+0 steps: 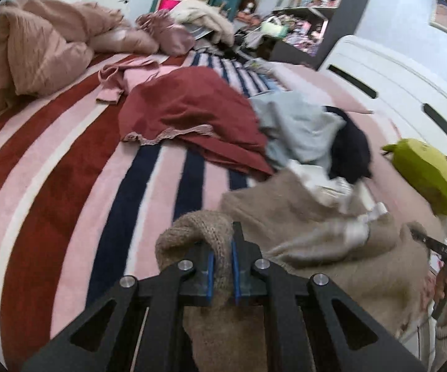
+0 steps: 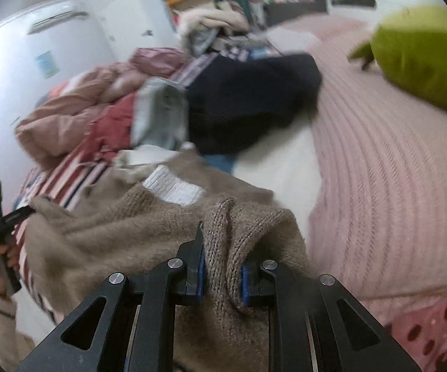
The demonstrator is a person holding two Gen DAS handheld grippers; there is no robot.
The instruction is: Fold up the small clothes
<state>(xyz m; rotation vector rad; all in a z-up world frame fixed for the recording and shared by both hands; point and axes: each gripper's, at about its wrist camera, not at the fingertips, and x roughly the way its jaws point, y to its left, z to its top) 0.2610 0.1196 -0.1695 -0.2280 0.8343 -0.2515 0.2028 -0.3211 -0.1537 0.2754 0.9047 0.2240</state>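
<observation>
Currently both tongs grip the beige sweater (image 1: pixel 310 217): left tongs (image 1: pixel 222 262) clamp one knit edge, right tongs (image 2: pixel 222 274) clamp another bunched fold. Sweater hangs between them over the striped bed (image 1: pixel 68 170), near the clothes pile (image 1: pixel 301 130) and green plush (image 1: pixel 425 173).

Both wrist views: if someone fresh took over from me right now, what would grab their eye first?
First, the beige knit sweater, bunched at the bottom centre of each view and pinched in both the left tongs and the right tongs. Next, the bright green plush at the upper right on the pink knit blanket. Then the dark red garment heaped mid-bed on the striped cover.
</observation>
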